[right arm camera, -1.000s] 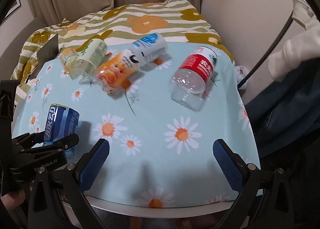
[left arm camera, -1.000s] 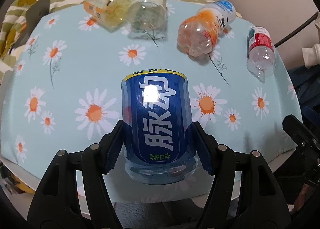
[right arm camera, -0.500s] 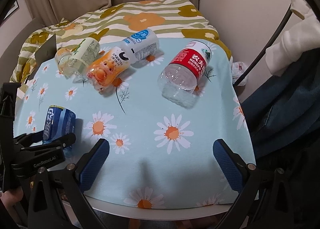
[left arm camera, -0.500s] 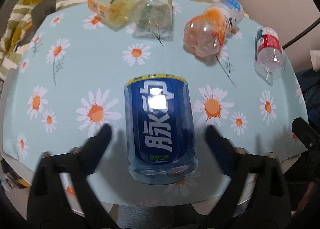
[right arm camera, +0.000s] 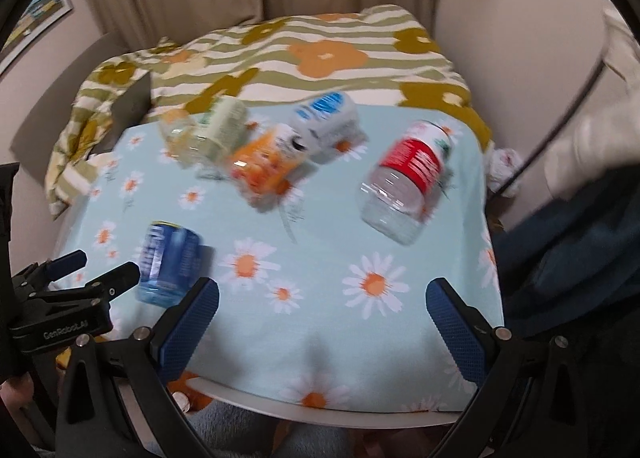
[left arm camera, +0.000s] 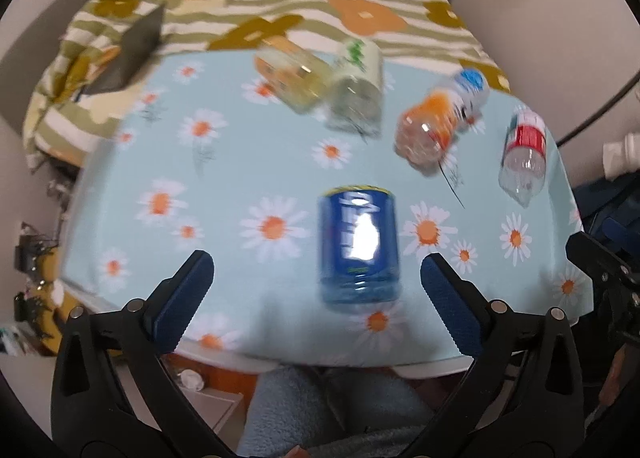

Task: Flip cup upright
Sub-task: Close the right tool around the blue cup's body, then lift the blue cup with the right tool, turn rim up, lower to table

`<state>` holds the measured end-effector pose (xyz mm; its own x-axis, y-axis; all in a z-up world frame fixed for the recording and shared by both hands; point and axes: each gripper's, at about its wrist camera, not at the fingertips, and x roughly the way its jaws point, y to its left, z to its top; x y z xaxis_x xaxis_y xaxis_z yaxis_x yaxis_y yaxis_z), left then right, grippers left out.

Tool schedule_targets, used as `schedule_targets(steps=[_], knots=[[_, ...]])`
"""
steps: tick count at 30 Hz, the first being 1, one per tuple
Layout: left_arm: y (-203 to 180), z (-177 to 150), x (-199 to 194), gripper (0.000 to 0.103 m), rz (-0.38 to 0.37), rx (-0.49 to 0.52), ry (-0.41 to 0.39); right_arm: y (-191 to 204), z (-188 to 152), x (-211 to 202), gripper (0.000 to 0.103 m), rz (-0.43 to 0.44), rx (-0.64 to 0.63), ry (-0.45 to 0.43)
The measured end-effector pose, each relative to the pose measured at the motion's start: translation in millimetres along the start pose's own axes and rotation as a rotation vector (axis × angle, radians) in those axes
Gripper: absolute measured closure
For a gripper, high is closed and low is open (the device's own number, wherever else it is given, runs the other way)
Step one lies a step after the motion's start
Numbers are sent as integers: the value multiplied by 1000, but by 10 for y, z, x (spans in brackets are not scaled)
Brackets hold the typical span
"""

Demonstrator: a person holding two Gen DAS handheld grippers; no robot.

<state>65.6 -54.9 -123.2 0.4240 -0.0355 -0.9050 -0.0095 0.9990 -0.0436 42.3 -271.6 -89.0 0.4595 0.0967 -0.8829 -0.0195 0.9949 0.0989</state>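
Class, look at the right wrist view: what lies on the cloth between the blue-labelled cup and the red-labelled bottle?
Nothing stands there. In the right wrist view the stretch between the blue-labelled cup and the red-labelled bottle is bare daisy-print tablecloth.

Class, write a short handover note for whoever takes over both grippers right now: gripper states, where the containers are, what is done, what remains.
Left gripper: open, empty, just short of the blue cup.
Right gripper: open, empty, over the near table edge.
Blue cup: standing near the front left of the table, free of both grippers.
Red-label bottle lies on its side at right; orange bottle, blue-cap bottle, green-label bottle and yellow jar lie toward the back.
Done: the blue cup stands.
Left: the five lying ones, if they count.
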Motion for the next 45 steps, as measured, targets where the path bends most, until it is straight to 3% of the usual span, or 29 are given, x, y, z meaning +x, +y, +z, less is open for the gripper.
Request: schedule_targets(steps=[6, 11, 18, 24, 29, 36, 38, 43, 45], knots=[[428, -26, -220, 0, 2, -26, -19, 320, 242, -23, 0, 92, -55, 65], [720, -66, -214, 0, -21, -10, -14, 537, 402, 222, 0, 207, 7, 204], [1041, -148, 0, 0, -53, 33, 21, 883, 541, 802, 0, 260, 38, 405], [1231, -173, 236, 0, -112, 21, 60, 1091, 620, 1194, 0, 268, 53, 503], [1307, -144, 368, 0, -131, 29, 78, 1118, 630, 1522, 13, 282, 99, 593], [1434, -80, 455, 0, -145, -6, 90, 1196, 625, 1718, 19, 295, 115, 653], [1463, -73, 473, 0, -146, -16, 93, 1209, 627, 1754, 31, 296, 109, 662], [1513, -82, 492, 0, -147, -26, 98, 1222, 604, 1831, 48, 285, 93, 685], [1525, -85, 490, 0, -147, -31, 99, 1237, 593, 1840, 48, 288, 90, 683]])
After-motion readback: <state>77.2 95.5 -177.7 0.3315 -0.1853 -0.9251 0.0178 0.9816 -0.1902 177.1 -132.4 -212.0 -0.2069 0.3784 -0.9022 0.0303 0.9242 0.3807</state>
